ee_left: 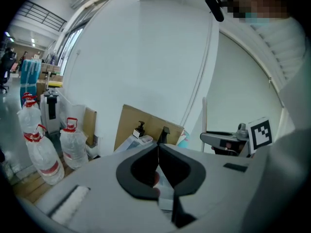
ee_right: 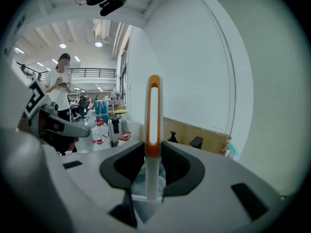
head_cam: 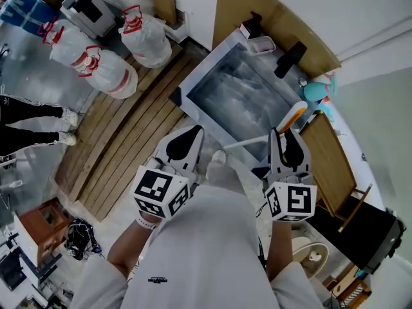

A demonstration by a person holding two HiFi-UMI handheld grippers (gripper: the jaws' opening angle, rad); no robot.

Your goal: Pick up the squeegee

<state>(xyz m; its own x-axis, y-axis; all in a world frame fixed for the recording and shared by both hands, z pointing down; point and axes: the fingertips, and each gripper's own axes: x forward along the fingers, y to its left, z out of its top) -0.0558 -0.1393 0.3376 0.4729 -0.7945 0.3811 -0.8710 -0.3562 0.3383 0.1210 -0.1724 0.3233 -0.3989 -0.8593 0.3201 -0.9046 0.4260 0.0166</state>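
Note:
The squeegee has a white and orange loop handle [ee_right: 154, 110] that stands up between the jaws of my right gripper [ee_right: 153, 149], which is shut on it. From the head view, the handle [head_cam: 293, 113] pokes out past my right gripper [head_cam: 286, 134], and the white blade bar [head_cam: 246, 141] runs left under it. My left gripper [head_cam: 192, 132] is beside it on the left, clear of the squeegee. Its tips meet with nothing between them in the left gripper view [ee_left: 158, 147]. Both grippers are held high above the floor.
A large glass pane [head_cam: 238, 89] lies below, against brown cardboard [head_cam: 277, 24]. A pump bottle [head_cam: 251, 28] and a teal toy [head_cam: 318, 89] sit by its far edge. Big water bottles [head_cam: 109, 69] stand left on wooden planks. A wooden board [head_cam: 331, 159] is right. A bystander's legs [head_cam: 32, 124] are far left.

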